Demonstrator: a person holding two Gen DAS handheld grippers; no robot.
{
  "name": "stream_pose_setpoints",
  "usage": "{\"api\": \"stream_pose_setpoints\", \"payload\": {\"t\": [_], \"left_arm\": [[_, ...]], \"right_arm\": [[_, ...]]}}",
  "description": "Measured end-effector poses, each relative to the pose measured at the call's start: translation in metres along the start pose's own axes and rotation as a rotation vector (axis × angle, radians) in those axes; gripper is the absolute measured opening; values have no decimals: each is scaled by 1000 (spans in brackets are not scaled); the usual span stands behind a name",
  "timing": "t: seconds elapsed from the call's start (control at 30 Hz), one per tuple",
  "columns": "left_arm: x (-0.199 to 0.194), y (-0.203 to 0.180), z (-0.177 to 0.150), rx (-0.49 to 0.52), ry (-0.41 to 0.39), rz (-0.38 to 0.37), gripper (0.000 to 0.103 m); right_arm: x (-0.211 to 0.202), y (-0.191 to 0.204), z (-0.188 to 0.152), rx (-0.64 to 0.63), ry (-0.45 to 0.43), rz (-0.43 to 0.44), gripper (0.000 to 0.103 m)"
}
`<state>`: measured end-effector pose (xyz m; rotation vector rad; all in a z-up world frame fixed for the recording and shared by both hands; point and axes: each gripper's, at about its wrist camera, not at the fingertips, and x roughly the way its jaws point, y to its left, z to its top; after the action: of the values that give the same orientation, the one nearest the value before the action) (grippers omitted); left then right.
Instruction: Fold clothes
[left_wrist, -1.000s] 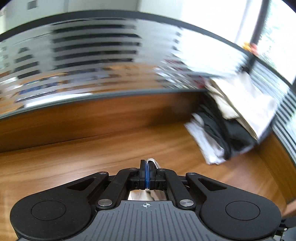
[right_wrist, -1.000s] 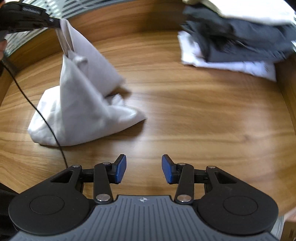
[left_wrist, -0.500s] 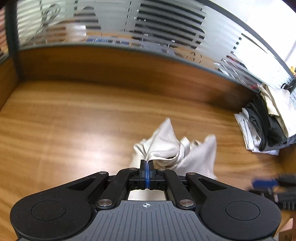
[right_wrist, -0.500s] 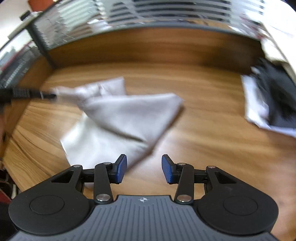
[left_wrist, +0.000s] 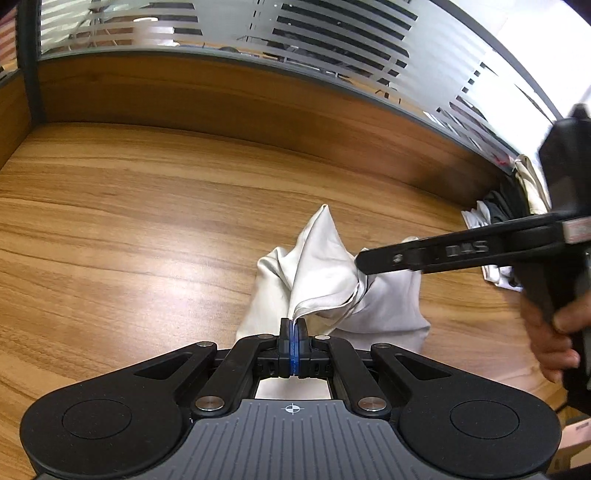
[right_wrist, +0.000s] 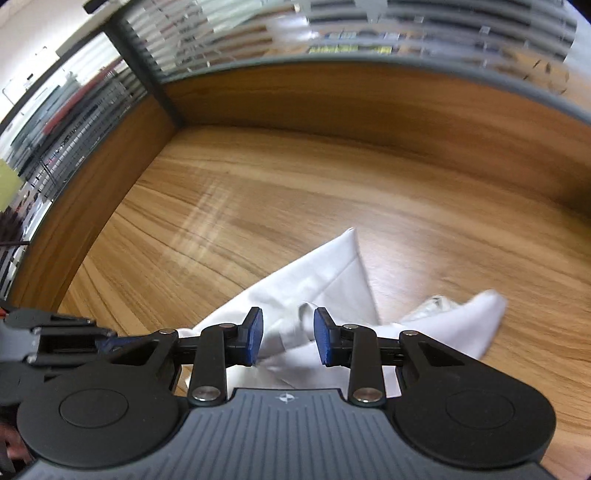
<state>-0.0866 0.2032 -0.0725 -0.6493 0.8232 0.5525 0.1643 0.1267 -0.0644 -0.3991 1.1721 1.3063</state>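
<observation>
A white garment (left_wrist: 321, 273) lies crumpled on the wooden table (left_wrist: 147, 221), partly lifted into a peak. My left gripper (left_wrist: 293, 326) is shut on an edge of it, and the cloth rises from between its blue pads. My right gripper (right_wrist: 288, 334) reaches in from the right over the same garment (right_wrist: 332, 280). Its jaws are closing with a raised fold of the cloth between them, and a gap still shows at the left pad. In the left wrist view the right gripper (left_wrist: 364, 260) has its tips at the bunched cloth, and a hand (left_wrist: 554, 332) holds its handle.
A stack of folded dark and white clothes (left_wrist: 495, 210) sits at the table's far right. A wooden back panel (left_wrist: 221, 96) and a side panel (right_wrist: 92, 184) wall in the table, under striped glass (left_wrist: 332, 29). Bare wood stretches left of the garment.
The right gripper has swung left across the table to the garment and its jaws have narrowed around a fold. The left gripper has come down with the cloth still pinched.
</observation>
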Motion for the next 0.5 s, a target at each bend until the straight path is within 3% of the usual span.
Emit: {"api": "stream_pose_setpoints", "payload": {"t": [0.03,0.07,0.1,0.2,0.5], "left_arm": [[2,2,0,-2,4,-2,2],[3,5,0,-6,7,-1,2],[4,7,0,-10,10,1,2],[4,17,3,-36,-4,31,2],[-14,32,32,-82,-101,105,2]], "right_arm": [[8,-3,1,10,21,-6,21],[14,-5,0,21,39,-2,7],[16,-7,-2,32,52,7,4],[16,-5,-11,31,32,-19,2],[-47,-39,-32,116,-155,-241,2]]}}
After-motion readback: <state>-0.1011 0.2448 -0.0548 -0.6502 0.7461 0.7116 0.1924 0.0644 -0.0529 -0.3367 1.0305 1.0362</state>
